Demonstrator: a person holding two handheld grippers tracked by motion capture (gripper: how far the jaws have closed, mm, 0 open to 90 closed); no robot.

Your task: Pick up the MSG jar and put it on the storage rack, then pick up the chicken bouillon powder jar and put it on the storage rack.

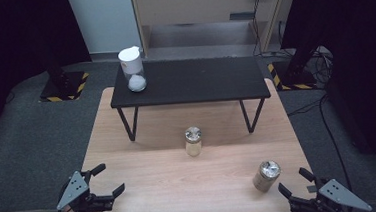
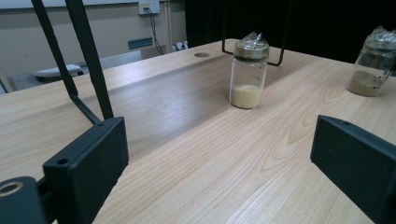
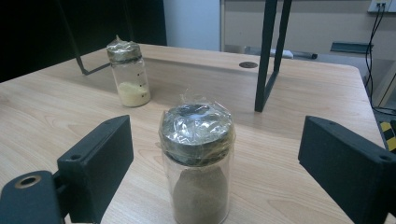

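Observation:
A foil-capped glass jar of brown powder (image 1: 266,175) stands upright near the table's front right. My right gripper (image 1: 292,179) is open just behind it. In the right gripper view that brown jar (image 3: 198,172) sits centred in the gap of the jaws, touching neither. A second foil-capped jar with yellow powder (image 1: 193,141) stands mid-table; it appears as the yellow jar (image 2: 247,74) ahead of my left gripper (image 1: 112,177). That gripper hovers open and empty at the front left corner.
A low black shelf (image 1: 189,81) on thin metal legs (image 1: 128,124) stands across the back of the wooden table (image 1: 146,179). A white-lidded jar of white powder (image 1: 133,69) stands on its left end. Grey carpet surrounds the table.

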